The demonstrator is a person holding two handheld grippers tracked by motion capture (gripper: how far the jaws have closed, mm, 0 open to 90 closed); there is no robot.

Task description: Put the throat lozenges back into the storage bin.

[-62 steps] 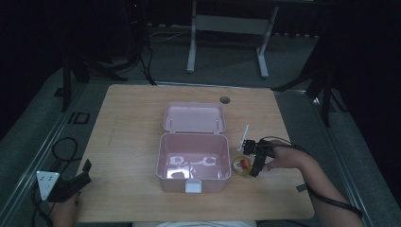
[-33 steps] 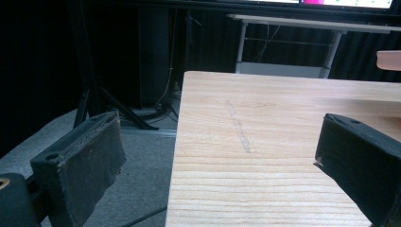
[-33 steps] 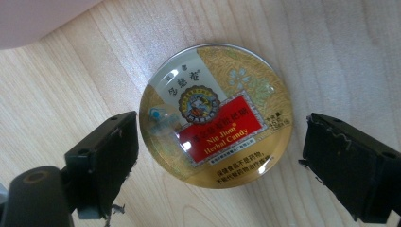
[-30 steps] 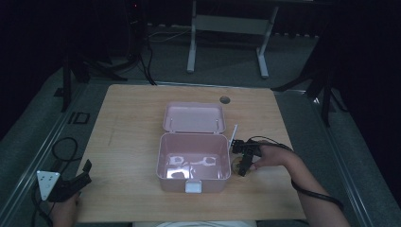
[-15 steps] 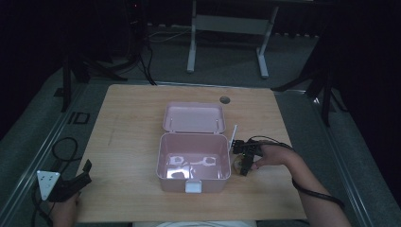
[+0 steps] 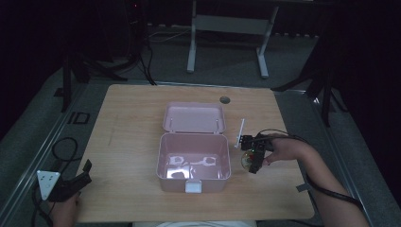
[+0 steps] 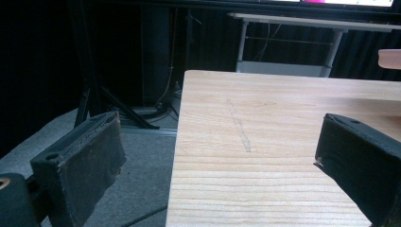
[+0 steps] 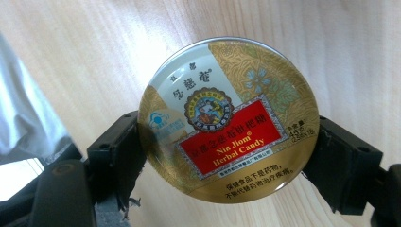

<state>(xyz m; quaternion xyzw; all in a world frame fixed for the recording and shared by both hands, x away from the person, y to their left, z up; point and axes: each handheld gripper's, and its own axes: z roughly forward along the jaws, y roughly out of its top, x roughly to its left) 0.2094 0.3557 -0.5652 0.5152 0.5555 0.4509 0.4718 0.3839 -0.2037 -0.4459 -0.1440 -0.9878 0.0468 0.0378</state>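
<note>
Jaws of the right gripper (image 8: 227, 156) are pinched on a round candy tin (image 8: 228, 120), one jaw at each side of its rim; the gold lid with its red "Nin Jiom Herbal Candy" label is turned up toward the camera. In the high view the right gripper (image 6: 252, 153) is seen just beside the right wall of the pink storage box (image 6: 163, 163), with the tin (image 6: 247, 161) low over the counter (image 6: 127, 113); whether the tin touches the wood cannot be told.

Step in hand, as judged: the tin is gripped, and its carry toward the box is not yet done. The next move calls for a lift clear of the box's right wall, a short shift leftward over the opening, and a release on a bare part of the floor.

Box contents: the hinged lid (image 6: 194, 118) is laid open behind the box. Pale shapes are seen on the floor inside; whether they are objects or glare cannot be told. A thin white stick (image 6: 241, 132) is lying on the counter near the box's right far corner.

Jaws of the left gripper (image 7: 222, 161) are spread wide with nothing between them; it is held off the counter's near left corner, well apart from the box.
</note>
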